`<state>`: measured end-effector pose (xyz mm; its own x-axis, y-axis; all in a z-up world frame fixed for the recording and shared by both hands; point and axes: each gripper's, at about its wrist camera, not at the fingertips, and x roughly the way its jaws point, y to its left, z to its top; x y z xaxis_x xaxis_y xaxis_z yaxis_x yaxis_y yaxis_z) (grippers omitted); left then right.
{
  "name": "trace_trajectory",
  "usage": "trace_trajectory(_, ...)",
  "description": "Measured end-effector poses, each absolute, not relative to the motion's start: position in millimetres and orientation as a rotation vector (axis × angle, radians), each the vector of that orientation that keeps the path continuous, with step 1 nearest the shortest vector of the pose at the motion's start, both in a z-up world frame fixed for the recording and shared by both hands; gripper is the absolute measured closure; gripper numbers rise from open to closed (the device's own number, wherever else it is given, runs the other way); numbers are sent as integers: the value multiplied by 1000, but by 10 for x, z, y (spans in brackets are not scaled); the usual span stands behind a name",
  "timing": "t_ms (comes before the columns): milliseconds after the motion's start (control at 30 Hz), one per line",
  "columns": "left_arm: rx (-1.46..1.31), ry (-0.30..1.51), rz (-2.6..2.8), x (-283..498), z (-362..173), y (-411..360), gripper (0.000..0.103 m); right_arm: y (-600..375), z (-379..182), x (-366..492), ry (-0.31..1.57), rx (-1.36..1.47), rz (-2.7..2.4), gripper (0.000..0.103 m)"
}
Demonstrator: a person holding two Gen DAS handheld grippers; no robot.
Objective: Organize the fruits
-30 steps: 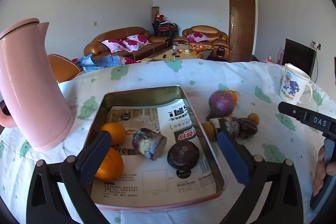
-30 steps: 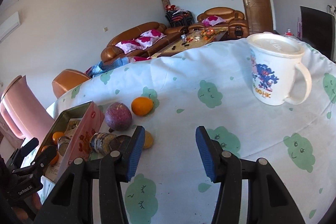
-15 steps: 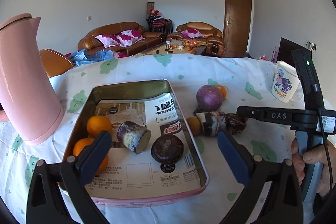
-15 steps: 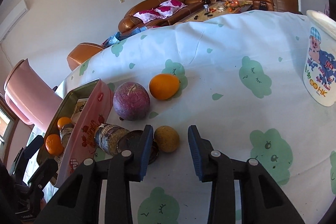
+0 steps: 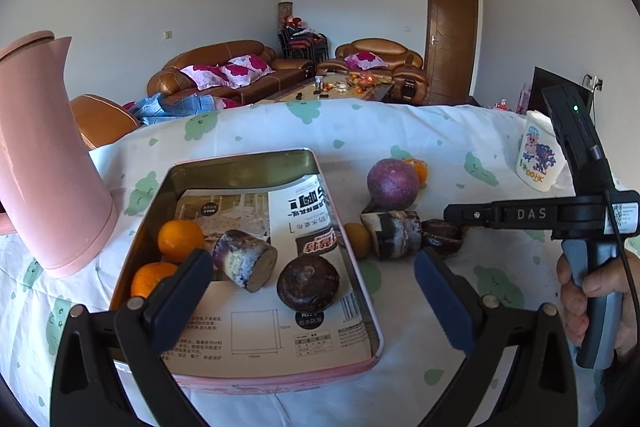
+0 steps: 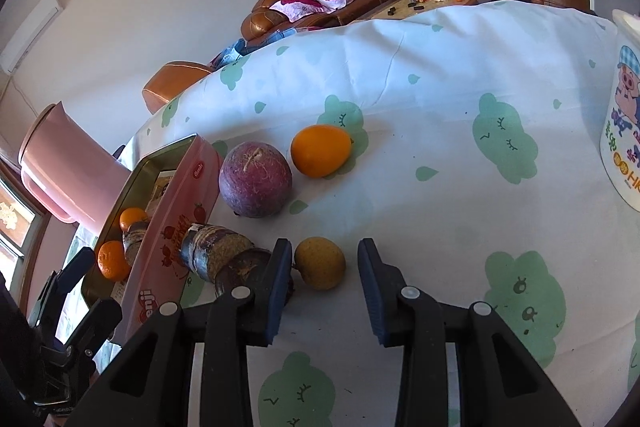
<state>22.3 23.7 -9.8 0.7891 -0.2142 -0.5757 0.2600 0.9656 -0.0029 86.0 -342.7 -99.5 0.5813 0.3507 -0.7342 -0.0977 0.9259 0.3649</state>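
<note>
A pink tin tray (image 5: 256, 375) lined with newspaper holds two oranges (image 5: 181, 239), a cut sugarcane piece (image 5: 245, 259) and a dark round fruit (image 5: 308, 283). My left gripper (image 5: 312, 291) is open above the tray's near end. On the cloth lie a purple fruit (image 6: 255, 185), an orange (image 6: 321, 155), a sugarcane piece (image 6: 212, 255), a dark fruit (image 6: 240, 273) and a small yellow-brown fruit (image 6: 320, 263). My right gripper (image 6: 322, 281) is open with its fingers on either side of the yellow-brown fruit, not touching it.
A pink jug (image 5: 44, 163) stands left of the tray. A white cartoon mug (image 6: 624, 115) stands at the right on the cloud-print tablecloth (image 6: 460, 155). The tray's pink side wall (image 6: 176, 239) is just left of the right gripper.
My right gripper has moved forward and down so its fingers flank the small yellow-brown fruit. My left gripper has stayed open over the tray, shifting slightly.
</note>
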Motion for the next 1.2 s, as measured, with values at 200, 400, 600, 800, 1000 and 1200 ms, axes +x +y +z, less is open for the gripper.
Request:
trace_trajectory(200, 61, 613, -236, 226, -108, 226, 1, -3200, -973, 879, 897, 130, 224, 67)
trace_trajectory(400, 44, 618, -218, 214, -110, 201, 1, -3224, -959, 814, 917, 87, 251, 67)
trace_trajectory(600, 29, 621, -212, 208, -114, 178, 1, -3196, -966, 758, 902, 49, 246, 67)
trace_trajectory(800, 0, 623, -190, 193, -113, 152, 1, -3192, -952, 692, 915, 15, 209, 73)
trace_trajectory(1000, -40, 614, -202, 133, -72, -51, 1, -3636, -652, 478, 772, 193, 159, 73)
trace_trajectory(1200, 67, 679, -116, 264, -139, -677, 13, -3849, -445, 297, 635, 145, 30, 73)
